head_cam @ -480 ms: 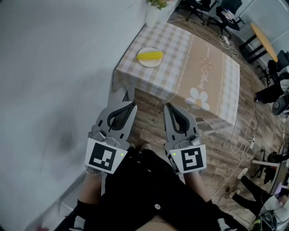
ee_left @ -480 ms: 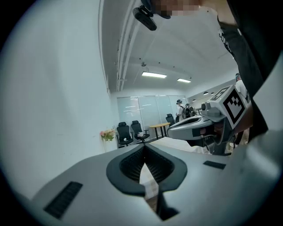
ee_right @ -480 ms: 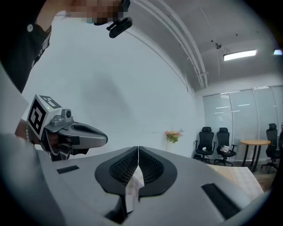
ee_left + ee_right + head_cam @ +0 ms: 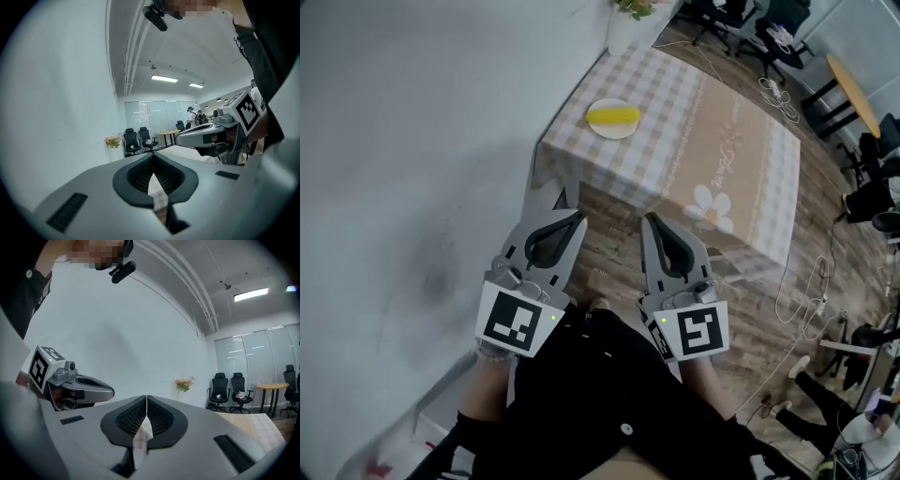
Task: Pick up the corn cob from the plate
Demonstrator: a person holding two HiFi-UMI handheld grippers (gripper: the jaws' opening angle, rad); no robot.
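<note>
A yellow corn cob lies on a white plate near the left corner of a table covered with a checked and beige cloth. Both grippers are held close to the person's body, well short of the table. My left gripper is shut with nothing in it, its tips meeting in the left gripper view. My right gripper is also shut and empty, jaws touching in the right gripper view. Neither gripper view shows the corn.
A white wall runs along the left. A vase with flowers stands at the table's far corner. Wooden floor lies between me and the table. Office chairs, a round table and cables are at the right.
The head view has shifted slightly; both grippers stay shut in about the same place.
</note>
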